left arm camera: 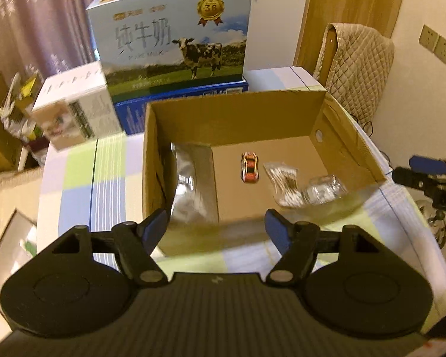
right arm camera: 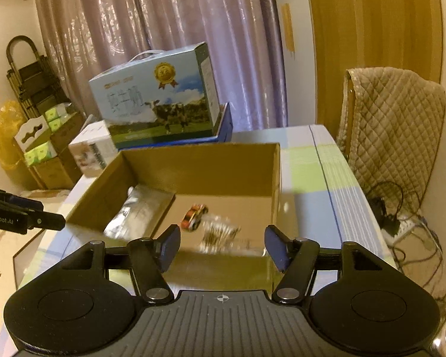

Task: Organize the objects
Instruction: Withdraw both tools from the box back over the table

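An open cardboard box (left arm camera: 232,113) (right arm camera: 199,160) stands on the checked tablecloth. Inside lie a silver foil pouch (left arm camera: 193,184) (right arm camera: 133,211) at the left, a small orange toy car (left arm camera: 249,167) (right arm camera: 194,217), a clear bag of cotton swabs (left arm camera: 284,183) (right arm camera: 220,233) and a crumpled clear wrapper (left arm camera: 324,192). My left gripper (left arm camera: 217,229) is open and empty above the box's near wall. My right gripper (right arm camera: 221,247) is open and empty above the near right corner of the box. The right gripper also shows at the right edge of the left wrist view (left arm camera: 428,175).
A blue milk carton box with a cow picture (left arm camera: 172,38) (right arm camera: 157,101) sits on a dark blue box behind the cardboard box. A white box (left arm camera: 74,110) (right arm camera: 92,148) is at the back left. A chair with a quilted cover (left arm camera: 356,68) (right arm camera: 395,125) stands at the right. Cables (right arm camera: 401,223) lie on the floor.
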The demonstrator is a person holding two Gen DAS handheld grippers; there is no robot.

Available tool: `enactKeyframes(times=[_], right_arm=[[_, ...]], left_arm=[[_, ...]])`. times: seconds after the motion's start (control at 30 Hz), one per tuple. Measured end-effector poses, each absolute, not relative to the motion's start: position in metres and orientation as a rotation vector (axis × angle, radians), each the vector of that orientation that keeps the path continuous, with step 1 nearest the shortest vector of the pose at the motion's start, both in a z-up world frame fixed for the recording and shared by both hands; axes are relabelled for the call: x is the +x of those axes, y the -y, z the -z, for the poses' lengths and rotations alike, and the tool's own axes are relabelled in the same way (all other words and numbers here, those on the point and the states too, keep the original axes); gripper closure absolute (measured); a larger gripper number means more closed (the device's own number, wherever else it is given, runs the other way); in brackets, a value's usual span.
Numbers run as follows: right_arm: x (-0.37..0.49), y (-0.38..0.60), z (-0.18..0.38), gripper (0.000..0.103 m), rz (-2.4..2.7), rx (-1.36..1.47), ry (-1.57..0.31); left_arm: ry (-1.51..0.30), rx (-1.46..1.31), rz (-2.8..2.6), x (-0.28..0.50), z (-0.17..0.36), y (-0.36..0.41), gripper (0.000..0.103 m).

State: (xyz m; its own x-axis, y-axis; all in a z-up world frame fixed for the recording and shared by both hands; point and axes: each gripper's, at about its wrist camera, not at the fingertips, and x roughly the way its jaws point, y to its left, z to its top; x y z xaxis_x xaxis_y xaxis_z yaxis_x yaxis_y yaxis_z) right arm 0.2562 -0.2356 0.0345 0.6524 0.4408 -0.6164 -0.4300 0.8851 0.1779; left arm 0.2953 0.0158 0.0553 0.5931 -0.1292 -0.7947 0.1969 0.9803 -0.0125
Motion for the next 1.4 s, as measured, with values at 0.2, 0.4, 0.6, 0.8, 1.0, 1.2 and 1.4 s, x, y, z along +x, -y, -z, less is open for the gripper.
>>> enactKeyframes(times=[0.2,0.4,0.6,0.8,1.0,1.2,1.4], right_arm=[[0.196,0.245,-0.028,0.043,-0.515,0.016,-0.729],[0.144,0.253,-0.018,0.043,-0.536,0.077,-0.758],[0.109,0.255,-0.008,0.038,-0.557,0.116,-0.792],[0.087,0.253,0.001,0.021,-0.565,0.117,-0.814],[0.078,0.245,0.007,0.019,-0.586,0.097,-0.831],[0.08,0.235,0.01,0.019,-0.601,0.087,-0.842],[0.087,0.225,0.017,0.019,-0.617,0.079,-0.863]], left_arm=[[-0.904,0.038,0.15,0.236,-0.056,-0.022,0.028],[-0.905,0.02,0.082,0.18,-0.046,-0.032,0.025],[-0.91,0.0,0.024,0.131,-0.033,-0.038,0.016],[-0.917,-0.078,-0.011,0.093,-0.018,-0.048,0.009],[-0.908,-0.08,-0.061,0.072,-0.011,-0.055,0.006],[-0.91,-0.079,-0.067,0.068,-0.008,-0.058,0.005],[-0.908,-0.072,-0.062,0.072,-0.006,-0.058,0.003]])
